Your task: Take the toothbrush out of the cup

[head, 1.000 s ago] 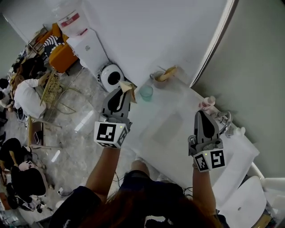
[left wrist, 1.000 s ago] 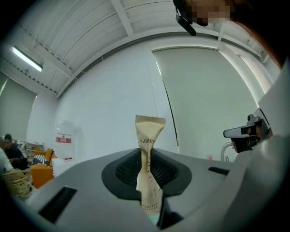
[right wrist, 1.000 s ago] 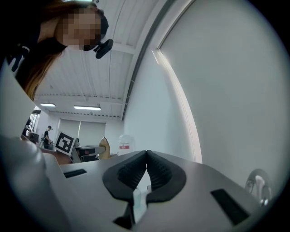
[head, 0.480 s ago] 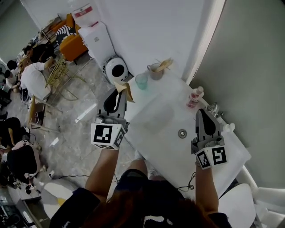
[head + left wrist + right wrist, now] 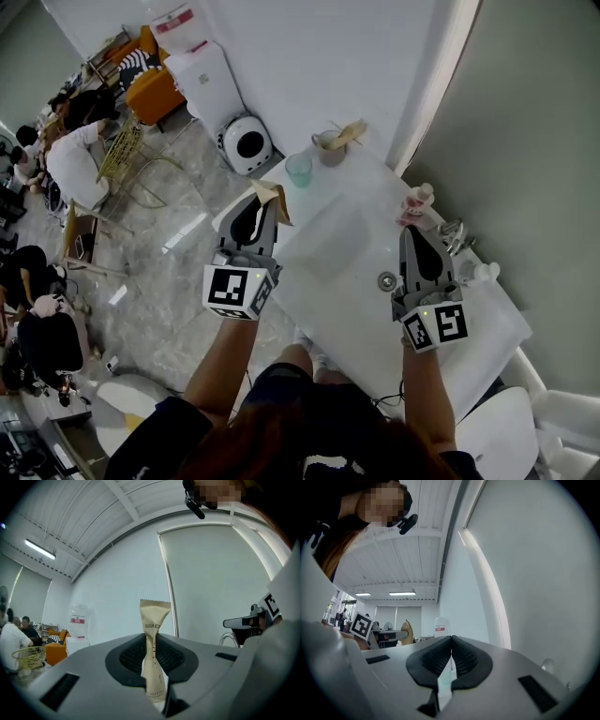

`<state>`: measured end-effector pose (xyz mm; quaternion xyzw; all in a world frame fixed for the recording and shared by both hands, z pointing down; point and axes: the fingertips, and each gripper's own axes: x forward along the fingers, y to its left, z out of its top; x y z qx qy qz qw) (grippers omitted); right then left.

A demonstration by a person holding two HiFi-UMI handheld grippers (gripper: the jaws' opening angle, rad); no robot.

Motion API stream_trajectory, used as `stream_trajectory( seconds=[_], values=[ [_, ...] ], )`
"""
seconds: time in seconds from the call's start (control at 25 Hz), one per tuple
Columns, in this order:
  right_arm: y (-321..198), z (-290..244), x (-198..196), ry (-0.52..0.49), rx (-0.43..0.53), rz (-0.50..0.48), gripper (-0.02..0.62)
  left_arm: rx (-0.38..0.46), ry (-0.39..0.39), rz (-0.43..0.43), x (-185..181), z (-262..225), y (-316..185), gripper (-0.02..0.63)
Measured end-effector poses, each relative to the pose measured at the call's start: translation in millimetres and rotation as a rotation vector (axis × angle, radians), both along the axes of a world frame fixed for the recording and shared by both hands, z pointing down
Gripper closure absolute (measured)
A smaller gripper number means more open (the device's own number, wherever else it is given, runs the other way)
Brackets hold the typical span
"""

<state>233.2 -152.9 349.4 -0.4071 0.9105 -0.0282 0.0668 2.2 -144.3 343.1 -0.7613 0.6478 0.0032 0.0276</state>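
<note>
**Wrapped toothbrush** (image 5: 152, 634): upright in a tan paper sleeve, pinched at mid-length between the jaws of the left gripper (image 5: 259, 208). It is held by the left edge of the counter (image 5: 366, 192), apart from the green cup (image 5: 299, 170) and the grey cup (image 5: 325, 150) at the far left corner. **Right gripper** (image 5: 413, 232): jaws pressed together on nothing, over the basin toward the right edge. **Step, as judged:** extraction complete, with 1 item in carry. The next move calls for a level transfer and a gentle release on bare counter
</note>
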Motion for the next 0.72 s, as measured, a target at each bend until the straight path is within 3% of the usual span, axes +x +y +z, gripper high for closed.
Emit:
stream_trajectory(
  seconds=[0.4,0.72],
  values=[
    [-68,13,-58,0.036,-0.005,0.001,0.580,-0.038,0.014,0.046,-27,28,-50,0.545],
    [-144,36,-100,0.080,0.002,0.062,0.580,-0.050,0.031,0.053,-58,52,-106,0.545]
  ],
)
